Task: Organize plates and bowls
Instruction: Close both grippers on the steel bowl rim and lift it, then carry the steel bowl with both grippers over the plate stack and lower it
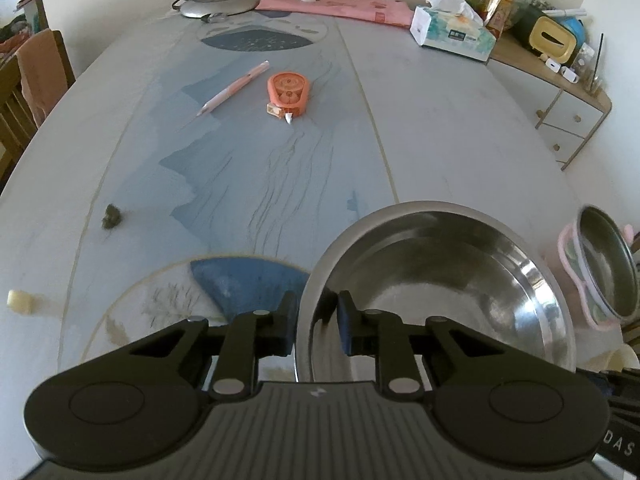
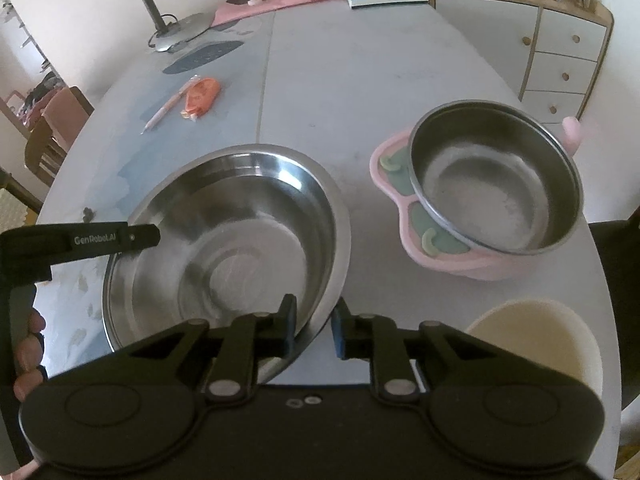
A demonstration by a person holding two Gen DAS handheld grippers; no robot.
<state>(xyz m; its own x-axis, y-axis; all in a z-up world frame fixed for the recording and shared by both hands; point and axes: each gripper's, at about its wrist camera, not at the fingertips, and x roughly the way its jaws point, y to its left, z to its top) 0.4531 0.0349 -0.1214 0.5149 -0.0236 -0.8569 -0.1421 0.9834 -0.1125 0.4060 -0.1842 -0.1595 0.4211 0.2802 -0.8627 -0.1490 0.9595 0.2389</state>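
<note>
Left wrist view shows the left gripper (image 1: 318, 322) with its jaws narrow around the near left rim of the big steel bowl (image 1: 440, 280); one pad is outside the wall and one inside, and they look pressed on the rim. This bowl stands on the table (image 1: 120, 160), close to the near edge. Right wrist view shows the right gripper (image 2: 314, 330) in the same way on the near right rim of the same bowl (image 2: 224, 248), one pad inside and one outside, jaws narrow and gripping. At the left of that view the other gripper reaches to the bowl's left rim, and a hand (image 2: 28, 352) holds its handle.

To the right of the big bowl, apart from it, a smaller steel bowl (image 2: 496, 180) sits tilted in a pink tray (image 2: 394, 168) with green parts. A cream cup (image 2: 536, 336) stands near the table edge, in front of the tray. Farther back lie a pink pen (image 1: 234, 90) and an orange tape dispenser (image 1: 289, 94), side by side. At the far end are a lamp base (image 1: 218, 2), a pink cloth (image 1: 340, 0) and a tissue box (image 1: 454, 34). A cabinet (image 2: 564, 44) stands beside the table.
</note>
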